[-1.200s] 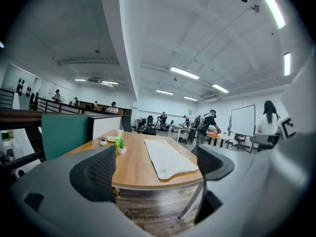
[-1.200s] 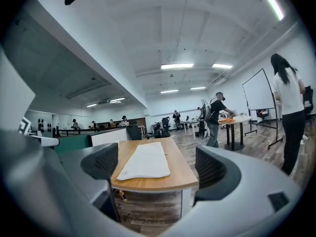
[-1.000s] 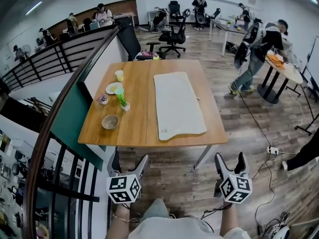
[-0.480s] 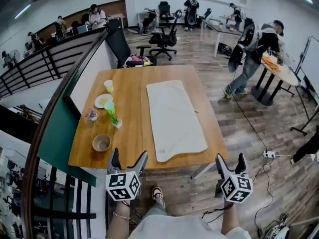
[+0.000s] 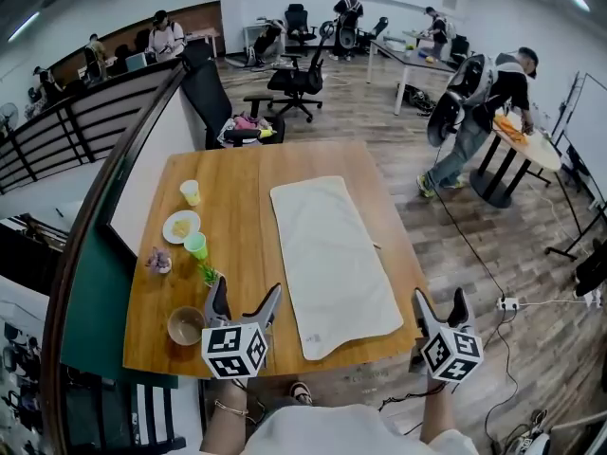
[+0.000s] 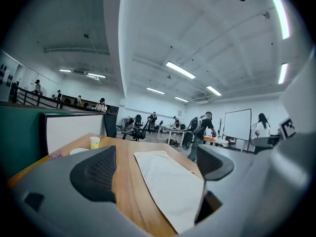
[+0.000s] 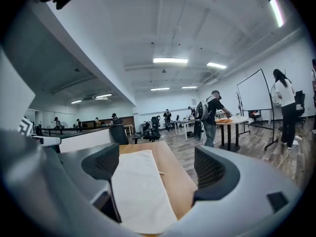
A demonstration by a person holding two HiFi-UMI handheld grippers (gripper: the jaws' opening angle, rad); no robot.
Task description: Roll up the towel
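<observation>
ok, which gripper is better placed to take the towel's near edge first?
Left, slightly. The left gripper is open over the table, beside the near-left corner of the towel. The right gripper is open but hangs off the table's corner, over the floor.

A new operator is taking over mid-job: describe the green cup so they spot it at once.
On the wooden table, look left of the white towel, where small items stand in a line. The green cup stands beside the white plate, on its near side; it is the only bright green cup, while the other cup, farther back, is pale yellow.
</observation>
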